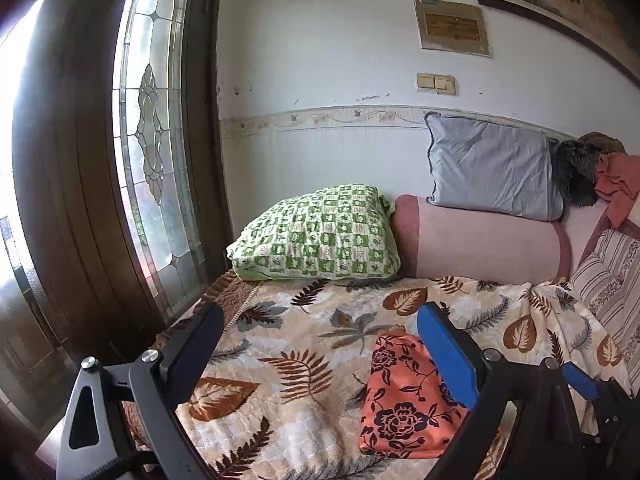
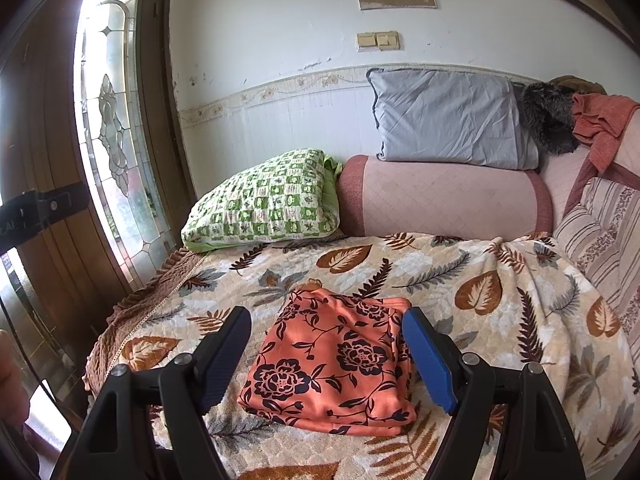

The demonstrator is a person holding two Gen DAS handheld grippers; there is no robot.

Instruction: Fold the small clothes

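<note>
Folded orange floral cloth [image 2: 332, 364] lying flat on leaf-print blanket [image 2: 480, 280], right gripper [image 2: 326, 354] spread wide above it and holding nothing, left gripper [image 1: 320, 354] likewise wide and empty, its blue finger [image 1: 448, 356] hiding the cloth's right edge, green checked pillow [image 2: 260, 200] behind.

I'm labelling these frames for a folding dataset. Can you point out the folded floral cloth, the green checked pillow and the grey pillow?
folded floral cloth [image 2: 332, 364]: right wrist view, middle of its top layer.
green checked pillow [image 2: 264, 204]: right wrist view, centre of its face.
grey pillow [image 1: 492, 172]: left wrist view, centre of its front.
</note>
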